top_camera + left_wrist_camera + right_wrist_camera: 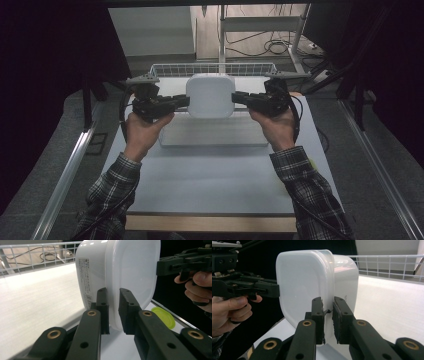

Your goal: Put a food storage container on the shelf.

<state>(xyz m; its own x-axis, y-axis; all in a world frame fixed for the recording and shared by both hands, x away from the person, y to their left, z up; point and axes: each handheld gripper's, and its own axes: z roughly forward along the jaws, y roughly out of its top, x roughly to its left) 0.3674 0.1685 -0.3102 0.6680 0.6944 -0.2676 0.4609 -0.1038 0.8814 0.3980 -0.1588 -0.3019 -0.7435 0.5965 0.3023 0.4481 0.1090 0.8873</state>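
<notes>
- You had the white tub (pixel 210 95) clamped from both sides: your left gripper (pixel 183 102) bit its rim at 9 o'clock, your right gripper (pixel 237 98) at 3 o'clock.
- The tub hung in the air over the far half of the table (pixel 210 170), above a flat white tray (pixel 212 132), with the wire basket (pixel 212 69) beyond it at 12 o'clock.
- Judging by that, you were mid-carry, the tub lifted by both hands together.
- The next move called for keeping both hands level and at the same spacing, since a thin rim can slip out if either side pulls away or twists.
- The left gripper view gave what the high view could not: the pads (pixel 103 305) pinching the tub's lip (pixel 113 290), a printed label (pixel 86 277) on its side wall, and a green disc (pixel 163 317) on the table at 4 o'clock.
- The right gripper view showed the same pinch from the other side, pads (pixel 317 315) tight on the lip, plus your left hand (pixel 229 311) at 9 o'clock.
- The high view alone showed the tray under the tub, so only from it could you judge where the tub hung over the table.
</notes>
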